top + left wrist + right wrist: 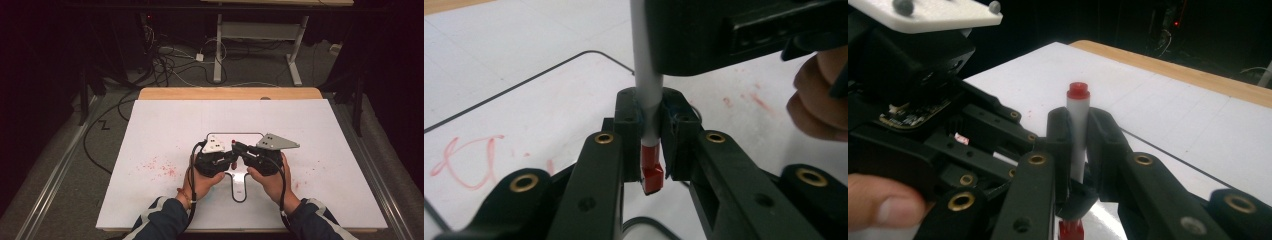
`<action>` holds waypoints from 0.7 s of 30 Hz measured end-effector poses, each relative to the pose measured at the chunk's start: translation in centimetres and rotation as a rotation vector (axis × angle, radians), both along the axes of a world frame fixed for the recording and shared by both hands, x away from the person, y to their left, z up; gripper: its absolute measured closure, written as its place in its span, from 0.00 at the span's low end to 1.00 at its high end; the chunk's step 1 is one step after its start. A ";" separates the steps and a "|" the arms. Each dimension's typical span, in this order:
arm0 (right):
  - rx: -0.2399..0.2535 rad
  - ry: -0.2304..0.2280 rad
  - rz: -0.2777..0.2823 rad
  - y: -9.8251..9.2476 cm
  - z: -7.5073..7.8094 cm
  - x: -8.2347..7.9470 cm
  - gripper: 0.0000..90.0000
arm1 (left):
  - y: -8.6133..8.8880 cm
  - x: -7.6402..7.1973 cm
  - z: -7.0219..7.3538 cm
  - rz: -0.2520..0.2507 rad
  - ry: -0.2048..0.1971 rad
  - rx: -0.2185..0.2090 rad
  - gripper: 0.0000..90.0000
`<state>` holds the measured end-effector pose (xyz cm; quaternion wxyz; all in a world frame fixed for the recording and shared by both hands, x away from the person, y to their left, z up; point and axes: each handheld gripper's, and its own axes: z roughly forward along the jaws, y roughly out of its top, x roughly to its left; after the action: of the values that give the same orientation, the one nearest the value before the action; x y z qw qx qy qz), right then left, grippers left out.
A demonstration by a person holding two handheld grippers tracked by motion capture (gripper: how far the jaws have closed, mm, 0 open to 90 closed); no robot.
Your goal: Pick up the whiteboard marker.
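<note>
Your left gripper has its jaws closed tight on the white marker near its red tip, and your right gripper is clamped on that same barrel toward its red end cap. Both meet tip to tip over the outlined panel at the middle of the whiteboard, above the red scribble. Since the marker's long axis runs straight across both sets of jaws, any pull or hand-off probably has to follow that line.
</note>
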<state>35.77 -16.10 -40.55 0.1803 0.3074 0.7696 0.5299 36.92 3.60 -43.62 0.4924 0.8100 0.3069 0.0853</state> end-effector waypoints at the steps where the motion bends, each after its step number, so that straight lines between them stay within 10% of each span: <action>1: 0.004 0.003 0.002 0.1 0.0 0.0 0.90 | 0.1 0.0 0.0 0.002 -0.013 0.011 0.87; 9: 0.021 -0.016 0.029 -1.1 0.9 -0.5 0.60 | 0.7 0.1 -0.1 -0.016 -0.072 0.056 0.88; 13: -0.035 -0.061 0.037 -2.5 1.2 -1.1 0.50 | 1.4 0.3 -0.4 -0.008 -0.078 0.009 0.88; 21: -0.119 -0.104 -0.028 -6.4 -0.2 -2.0 0.42 | 3.1 1.1 -0.5 -0.024 -0.121 0.058 0.88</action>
<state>33.73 -22.47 -40.73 0.2450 0.2789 0.7850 0.4960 37.99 6.70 -44.08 0.4873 0.8210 0.2641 0.1371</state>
